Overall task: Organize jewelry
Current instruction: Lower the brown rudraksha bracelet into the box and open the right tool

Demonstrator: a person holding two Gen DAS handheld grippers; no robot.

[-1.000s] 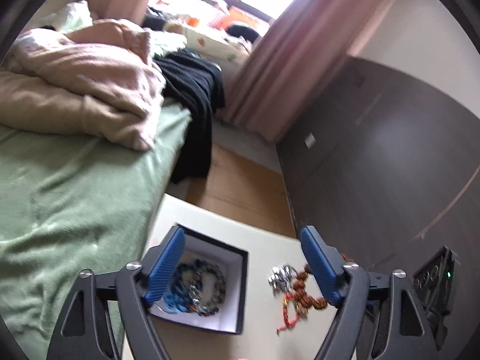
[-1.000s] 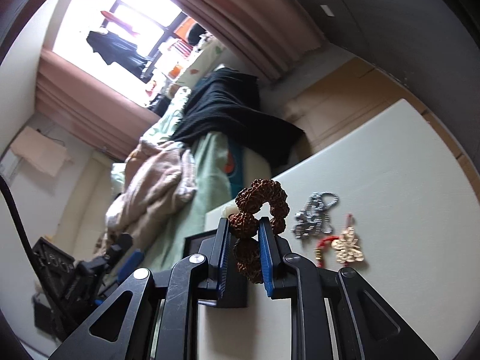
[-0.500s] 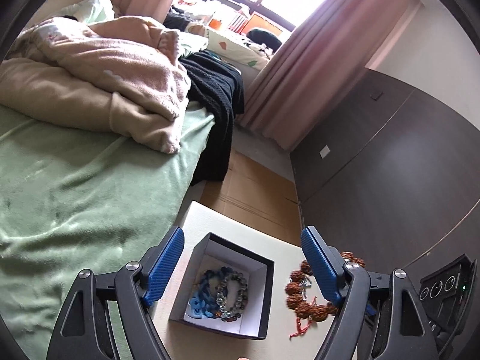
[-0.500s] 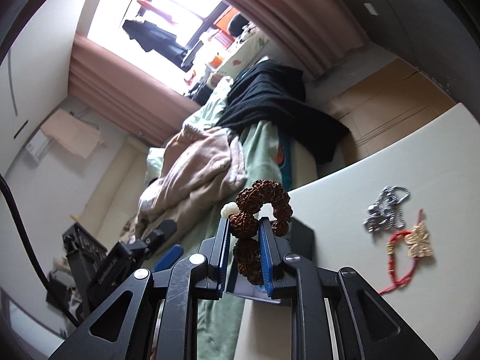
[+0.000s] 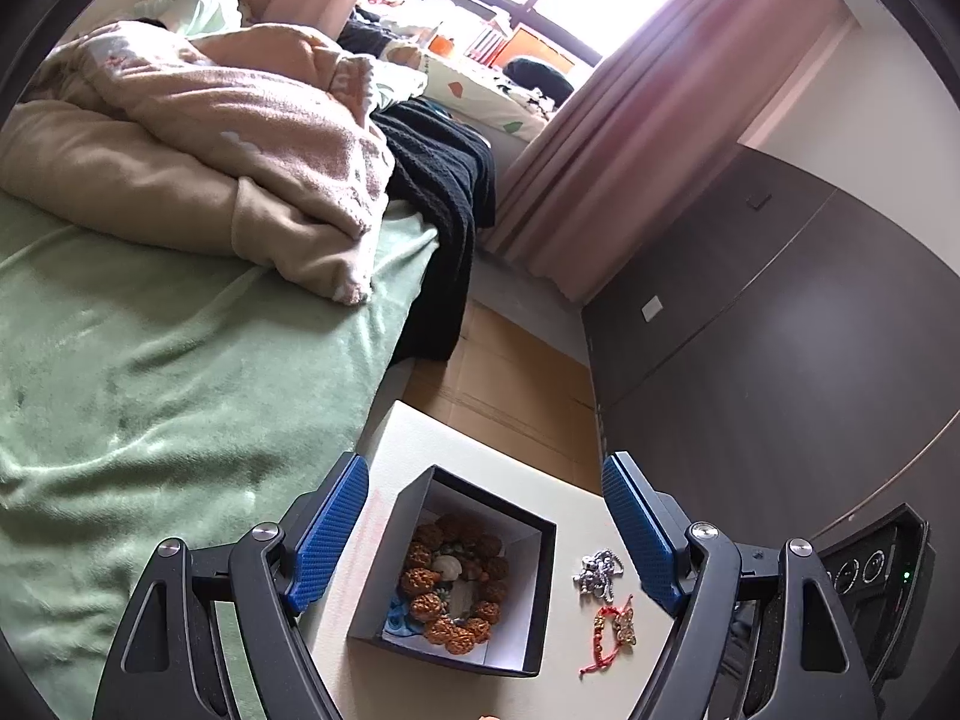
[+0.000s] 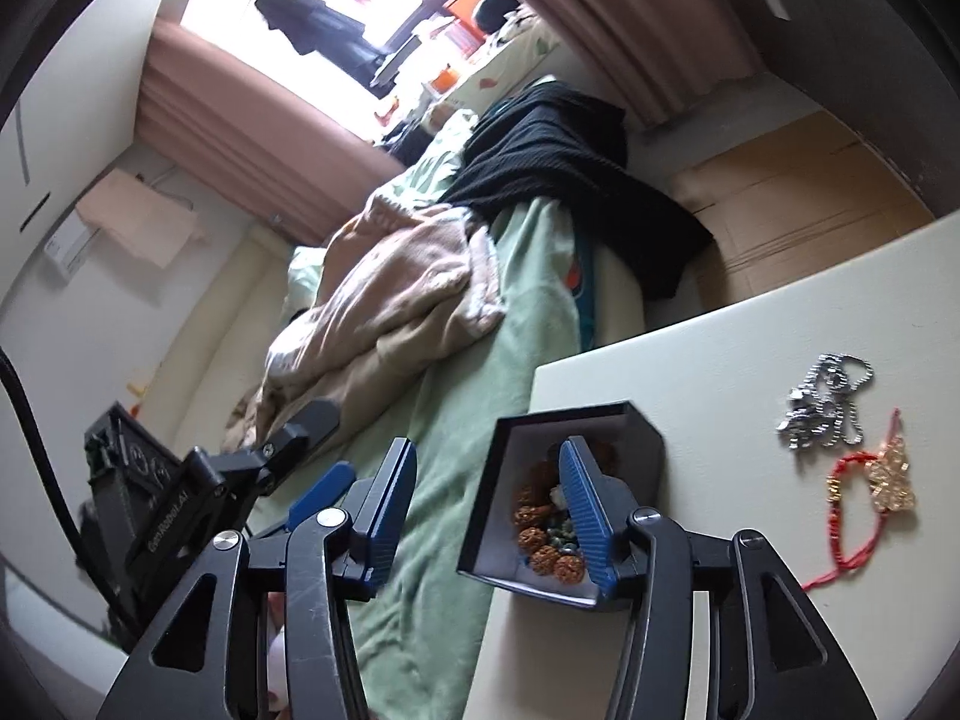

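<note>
Brown seed-bead bracelet [image 5: 459, 591] lies coiled inside the black box [image 5: 537, 600], atop other beaded pieces; the right gripper [image 6: 489, 510], its jaws just opened and now empty, hangs over the box. Left gripper [image 5: 483, 531] stands wide, holding nothing. Judged remaining: the silver chain [image 5: 597, 570] and red cord bracelet [image 5: 612, 630], both on the table [image 5: 432, 438] just beside the box. Only the left view shows the box's full contents; only the right view shows the other gripper's body against the green bedspread [image 6: 456, 420].
</note>
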